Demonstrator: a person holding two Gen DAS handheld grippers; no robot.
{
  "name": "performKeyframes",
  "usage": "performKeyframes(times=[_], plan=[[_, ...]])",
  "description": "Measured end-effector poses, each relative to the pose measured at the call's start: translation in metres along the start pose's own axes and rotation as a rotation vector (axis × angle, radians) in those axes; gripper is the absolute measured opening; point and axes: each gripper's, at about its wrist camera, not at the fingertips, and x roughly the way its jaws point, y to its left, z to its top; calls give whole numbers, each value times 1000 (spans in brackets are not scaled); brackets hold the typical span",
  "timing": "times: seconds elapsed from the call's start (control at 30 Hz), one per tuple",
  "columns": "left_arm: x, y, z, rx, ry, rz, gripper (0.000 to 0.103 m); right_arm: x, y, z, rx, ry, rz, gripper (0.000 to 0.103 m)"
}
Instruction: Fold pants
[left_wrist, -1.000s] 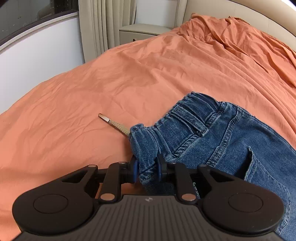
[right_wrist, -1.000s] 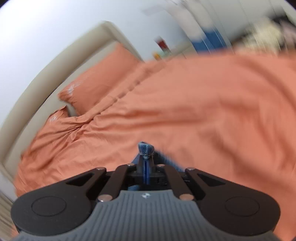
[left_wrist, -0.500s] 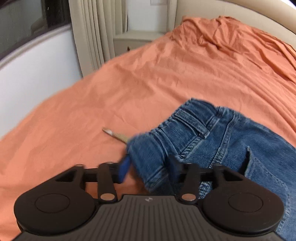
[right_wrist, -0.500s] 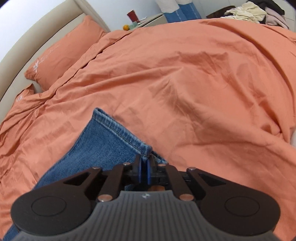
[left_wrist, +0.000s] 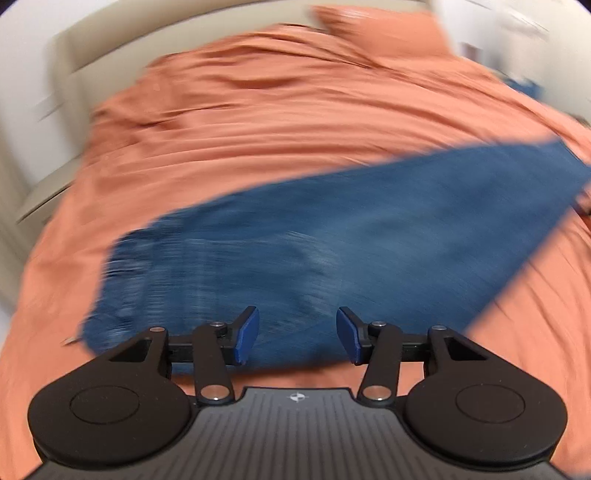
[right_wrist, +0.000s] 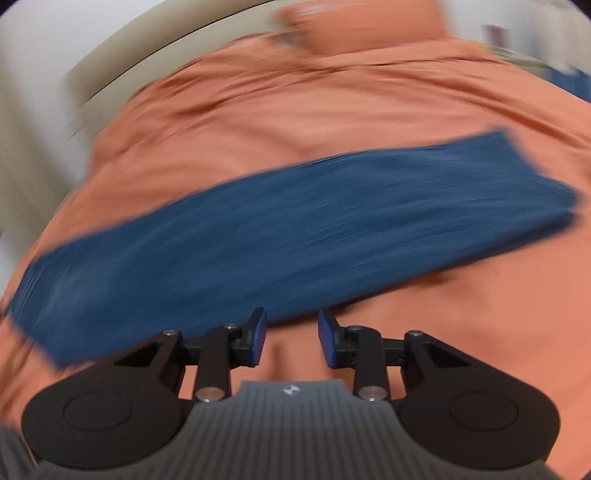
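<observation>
The blue denim pants (left_wrist: 314, 236) lie flat on the orange bedspread (left_wrist: 258, 122), stretched from lower left to upper right; both views are motion-blurred. My left gripper (left_wrist: 297, 334) is open and empty, just above the near edge of the wider waist end. In the right wrist view the pants (right_wrist: 295, 229) lie as a long band across the bed. My right gripper (right_wrist: 291, 336) is open and empty, at the pants' near edge over bare bedspread (right_wrist: 443, 332).
An orange pillow (left_wrist: 376, 29) lies at the head of the bed against the beige headboard (left_wrist: 110, 40). The pillow (right_wrist: 354, 26) and headboard (right_wrist: 122, 70) also show in the right wrist view. A pale wall is on the left.
Both grippers have let go of the pants and opened. Both have swung round and now face the headboard, with the pants lying flat in front of them.
</observation>
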Motion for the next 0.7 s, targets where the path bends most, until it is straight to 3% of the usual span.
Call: performKeyframes(times=[0.2,0.27,0.4,0.7], plan=[[20,-50,-28,284,67,-59,58,34,126,-56,-272,46,151,42],[29,-51,-32,319,89,-71,58,50,158,-70,-328,61,190,47],[38,-38,-40,303,80,-75,58,82,211,-90,-441,34,204,64],[23,-2,-30,215,-13,-83,58,92,282,-89,-601,-148,199,62]])
